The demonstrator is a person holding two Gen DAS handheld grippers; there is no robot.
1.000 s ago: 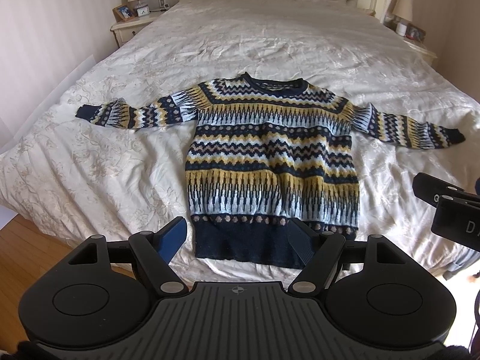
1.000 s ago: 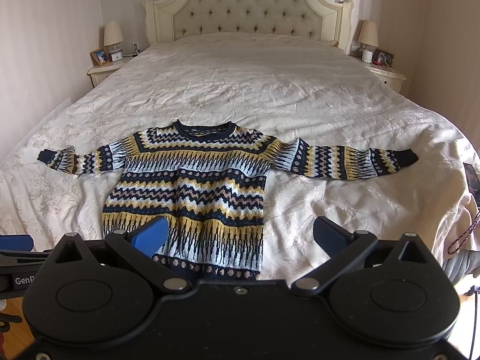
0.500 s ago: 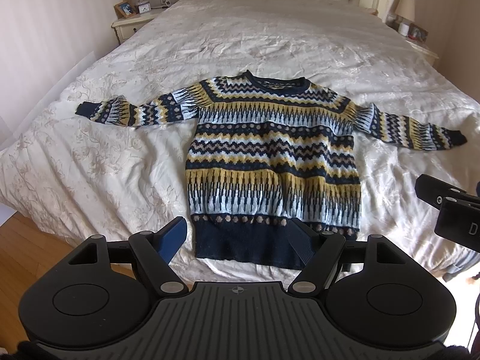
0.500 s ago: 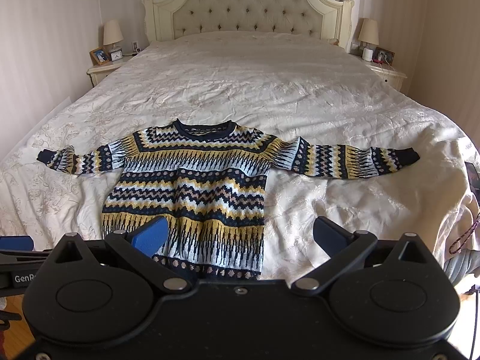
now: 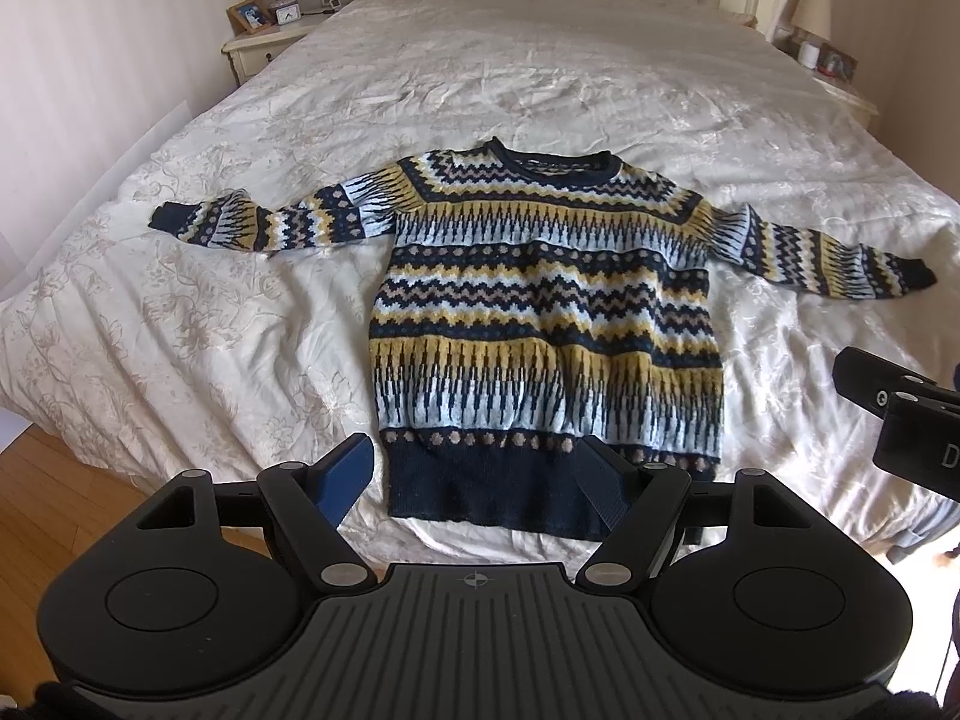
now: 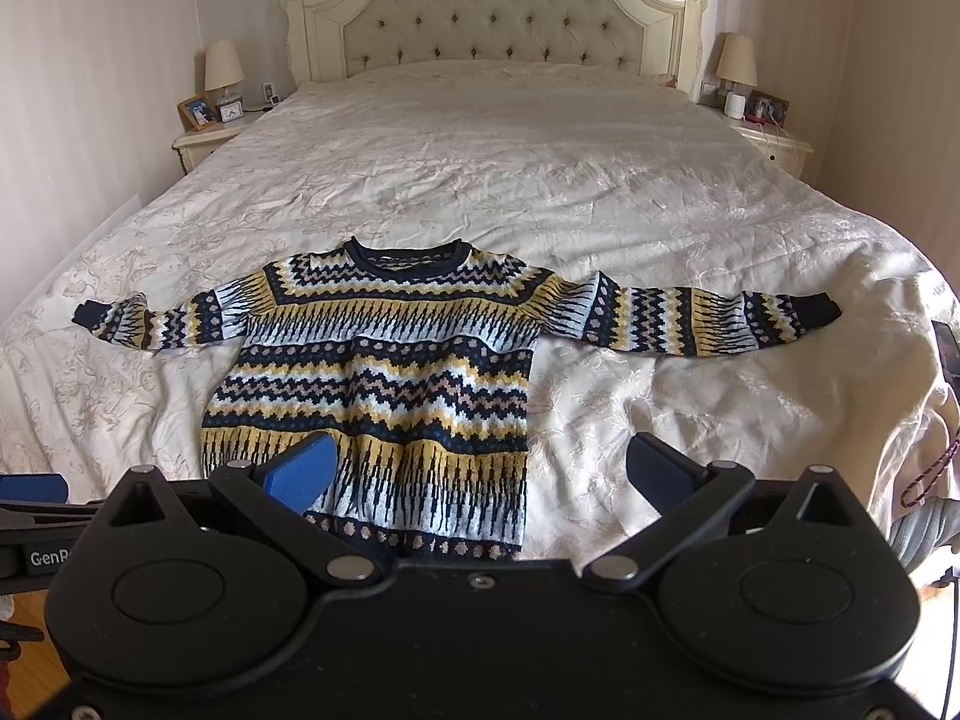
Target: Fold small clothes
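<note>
The navy, yellow and pale-blue patterned knit sweater (image 5: 546,324) is lying flat, front up, on the cream floral-embroidered bed cover (image 5: 180,324), close to the foot edge of the bed, with its dark ribbed hem (image 5: 492,492) nearest that edge and its round collar pointing toward the tufted headboard (image 6: 498,6). Both sleeves are stretching straight out, the left sleeve (image 5: 264,225) toward the bed's left side and the right sleeve (image 6: 702,321) toward the right side. No fold is showing anywhere: body, sleeves and hem are all lying in single spread layers, so the folding is judged as not yet begun and every fold is remaining to be made. The left claw (image 5: 477,477) is hovering over the hem with its jaws standing apart and nothing between the pads. The right claw (image 6: 480,468) is hovering above the lower right part of the sweater, jaws likewise wide apart and gripping nothing. A likely first step is bringing a sleeve across the body.
</note>
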